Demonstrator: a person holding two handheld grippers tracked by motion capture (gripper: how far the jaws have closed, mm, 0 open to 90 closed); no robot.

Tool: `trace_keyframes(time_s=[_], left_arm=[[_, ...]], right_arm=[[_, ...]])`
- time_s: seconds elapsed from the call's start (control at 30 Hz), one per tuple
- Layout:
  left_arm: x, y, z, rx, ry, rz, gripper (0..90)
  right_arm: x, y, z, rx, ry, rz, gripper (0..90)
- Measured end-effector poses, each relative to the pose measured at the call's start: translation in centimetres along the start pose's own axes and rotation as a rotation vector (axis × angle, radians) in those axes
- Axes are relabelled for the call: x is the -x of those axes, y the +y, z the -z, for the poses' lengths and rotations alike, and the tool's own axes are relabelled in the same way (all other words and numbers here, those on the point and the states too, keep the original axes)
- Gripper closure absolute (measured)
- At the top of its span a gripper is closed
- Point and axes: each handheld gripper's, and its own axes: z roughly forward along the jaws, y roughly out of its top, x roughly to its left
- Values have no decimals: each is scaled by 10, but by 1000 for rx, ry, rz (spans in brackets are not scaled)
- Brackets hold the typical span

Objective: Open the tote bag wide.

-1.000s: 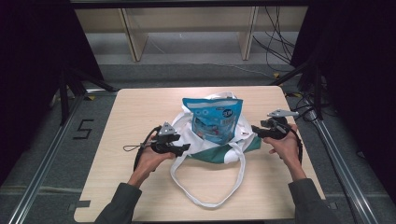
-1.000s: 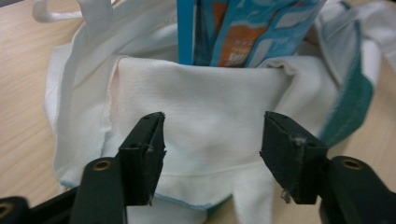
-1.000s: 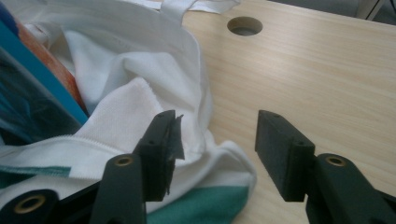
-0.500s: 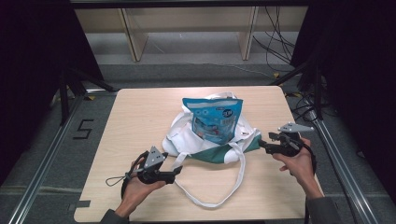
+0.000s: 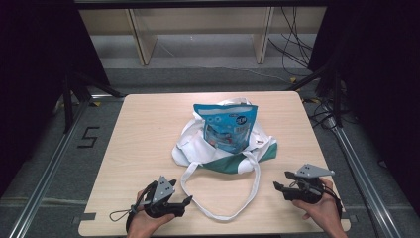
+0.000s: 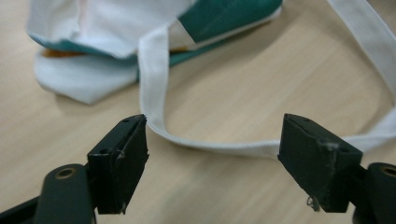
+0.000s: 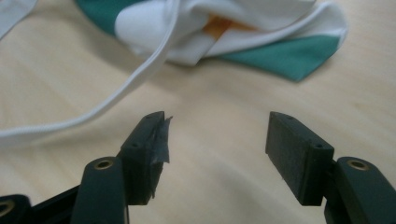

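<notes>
— Ahead of the left gripper [image 6: 212,175], what lies on the table [image 5: 143,144]?

— A white strap [image 6: 154,88] of the tote bag [image 5: 198,148]. It runs down from the bag, curves just beyond the tips of the jaws and crosses the gap between them, lying flat on the wood. The jaws stand wide apart with nothing between them, and I cannot tell whether the left jaw's tip touches the strap.

— And the bag itself?

— Farther off from that gripper, up and to the left in its own view: white cloth with green panels, crumpled. From the high view a blue snack pouch [image 5: 228,126] sticks out of its mouth.

— Where is the right gripper [image 7: 215,154]?

— Near the table's front edge, held in the person's right hand [image 5: 322,213], its jaws spread too and holding nothing. Bare table lies between them. The same strap loop passes off to the left of its left jaw, apart from it, and a green corner of the bag lies beyond, ahead and to the right.

— The two grippers?

— Well apart, with the strap loop between them.
</notes>
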Motion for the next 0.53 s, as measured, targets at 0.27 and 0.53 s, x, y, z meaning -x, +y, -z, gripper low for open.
trace_keyframes(time_s=[0.27,0.53], left_arm=[[0,-7,2,-20,-7,11,201],[-7,-9,-1,-21,3,16,187]], right_arm=[[-15,-21,5,-53,49,52,373],[-15,-25,2,-76,44,62,367]])
